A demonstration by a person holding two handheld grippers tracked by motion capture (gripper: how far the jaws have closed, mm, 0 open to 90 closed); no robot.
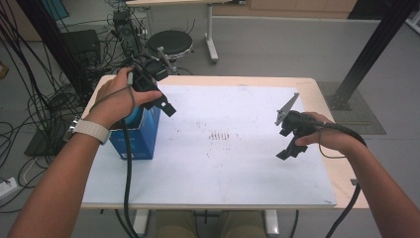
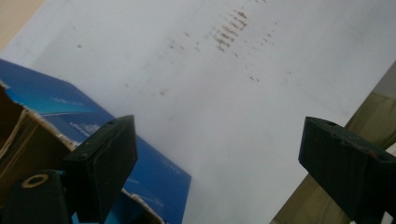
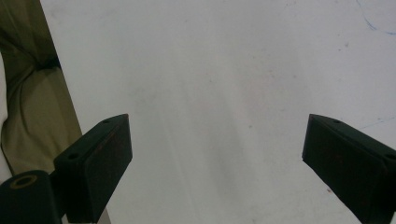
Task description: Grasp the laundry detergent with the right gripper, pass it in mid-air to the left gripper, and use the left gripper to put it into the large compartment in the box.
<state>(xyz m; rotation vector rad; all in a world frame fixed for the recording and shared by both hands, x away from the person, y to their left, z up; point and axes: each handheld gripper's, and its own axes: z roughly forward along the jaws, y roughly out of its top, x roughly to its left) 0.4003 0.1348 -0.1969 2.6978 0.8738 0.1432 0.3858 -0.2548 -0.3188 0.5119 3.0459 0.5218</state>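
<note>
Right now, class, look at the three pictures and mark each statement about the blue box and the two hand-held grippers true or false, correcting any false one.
1. The blue box stands on the left part of the white sheet. True.
2. The left hand-held gripper is clamped shut on the box. False: its jaws stand wide open with nothing between them, next to the box's open top.
3. The right hand-held gripper holds a cup. False: its open jaws are empty above the sheet.
4. Reddish-brown marks show near the middle of the sheet. True.
5. The box's top is closed. False: its flaps are open.
</note>
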